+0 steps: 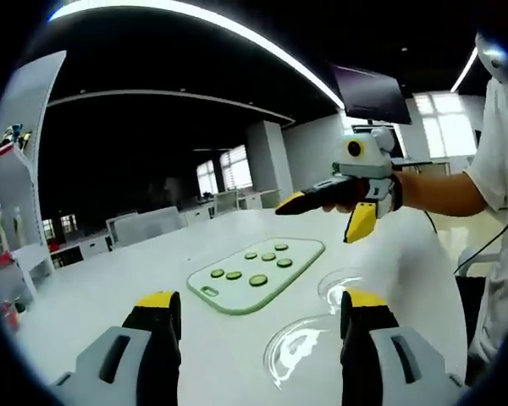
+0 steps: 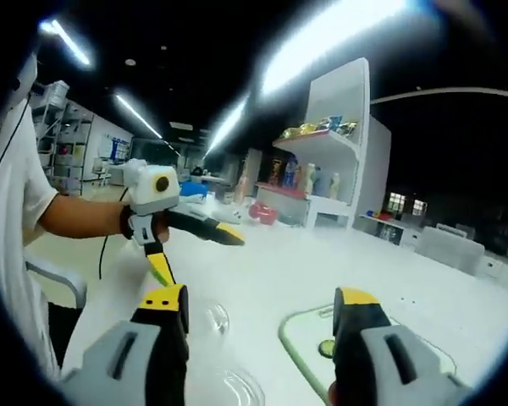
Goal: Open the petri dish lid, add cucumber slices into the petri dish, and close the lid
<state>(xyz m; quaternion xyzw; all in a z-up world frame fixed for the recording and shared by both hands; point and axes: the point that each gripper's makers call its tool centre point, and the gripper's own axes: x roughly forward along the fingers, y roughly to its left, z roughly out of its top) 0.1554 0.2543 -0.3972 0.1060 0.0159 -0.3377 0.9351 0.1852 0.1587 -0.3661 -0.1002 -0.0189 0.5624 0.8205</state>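
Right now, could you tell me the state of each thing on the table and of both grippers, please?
left gripper: open, empty, above the table.
right gripper: open, empty, raised over the table.
cutting board: flat on the table, holding the slices.
cucumber slices: lying on the board, none taken yet.
petri dishes: two clear dishes on the table beside the board; lid state cannot be told.

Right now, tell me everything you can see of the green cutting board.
The green cutting board is a pale mint rectangle with rounded corners and a small handle slot at its near end, plastic by its look. It lies flat on the white table, set at a slant in the left gripper view. Seven dark green cucumber slices lie spread across its top. Two clear petri dishes sit on the table just beside it. No tool touches it. In the right gripper view its corner shows between the jaws.
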